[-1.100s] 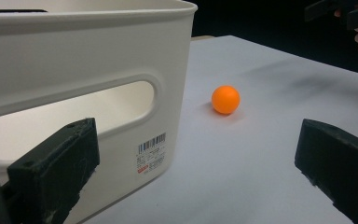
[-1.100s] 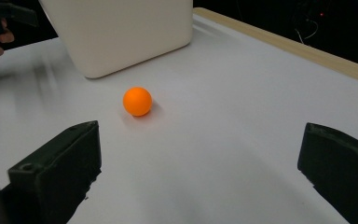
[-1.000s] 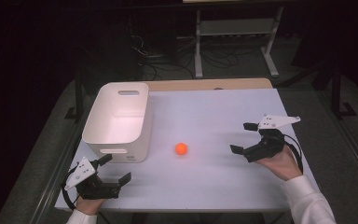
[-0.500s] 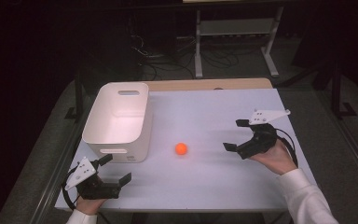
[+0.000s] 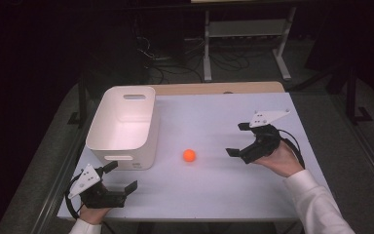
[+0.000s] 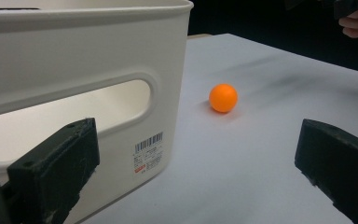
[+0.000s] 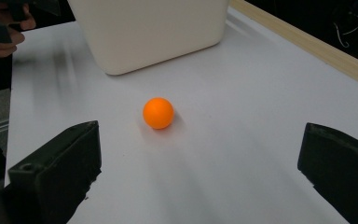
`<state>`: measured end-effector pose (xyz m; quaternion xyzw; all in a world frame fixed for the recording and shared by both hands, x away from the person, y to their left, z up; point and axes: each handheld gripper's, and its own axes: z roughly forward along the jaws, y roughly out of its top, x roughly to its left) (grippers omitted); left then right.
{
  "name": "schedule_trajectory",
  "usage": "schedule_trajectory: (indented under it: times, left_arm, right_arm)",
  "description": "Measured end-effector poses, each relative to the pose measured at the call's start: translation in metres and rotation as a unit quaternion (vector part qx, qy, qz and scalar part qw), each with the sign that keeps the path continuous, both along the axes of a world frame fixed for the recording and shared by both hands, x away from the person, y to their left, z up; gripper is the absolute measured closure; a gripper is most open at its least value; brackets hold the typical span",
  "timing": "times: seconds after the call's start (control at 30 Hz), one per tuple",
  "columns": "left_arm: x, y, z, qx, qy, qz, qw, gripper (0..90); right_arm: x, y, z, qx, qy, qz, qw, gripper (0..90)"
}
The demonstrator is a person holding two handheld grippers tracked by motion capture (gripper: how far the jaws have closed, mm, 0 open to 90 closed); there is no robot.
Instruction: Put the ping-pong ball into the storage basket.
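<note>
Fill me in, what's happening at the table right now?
A person holds a gripper in each hand. The right gripper, jaws open, points at the orange ball, which lies loose on the white table beside the white bin. The left gripper, also open, sits near the bin's front corner. Nothing is gripped yet.

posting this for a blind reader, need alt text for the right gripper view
An orange ball lies on a white table, centred ahead of the right gripper, whose two black jaws stand wide open and clear of it. Behind the ball stands a white plastic bin, and the person's other hand shows at top left.
</note>
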<state>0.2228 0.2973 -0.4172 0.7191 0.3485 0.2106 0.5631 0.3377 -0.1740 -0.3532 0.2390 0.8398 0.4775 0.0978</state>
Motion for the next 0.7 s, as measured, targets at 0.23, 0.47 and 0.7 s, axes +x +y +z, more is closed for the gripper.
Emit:
schedule_trajectory:
  times: [0.23,0.47,0.7]
  left_arm:
    - [0.0,0.0,0.0,0.001,0.001,-0.001,1.0,0.0]
    - [0.0,0.0,0.0,0.004,0.001,-0.003,1.0,0.0]
    - [0.0,0.0,0.0,0.003,0.001,-0.003,1.0,0.0]
  right_arm:
    - [0.003,0.015,0.002,-0.011,0.001,0.014,0.9999,0.0]
    - [0.007,0.026,0.004,-0.019,0.006,0.027,0.9994,0.0]
    - [0.011,0.035,0.005,-0.025,0.011,0.037,0.9989,0.0]
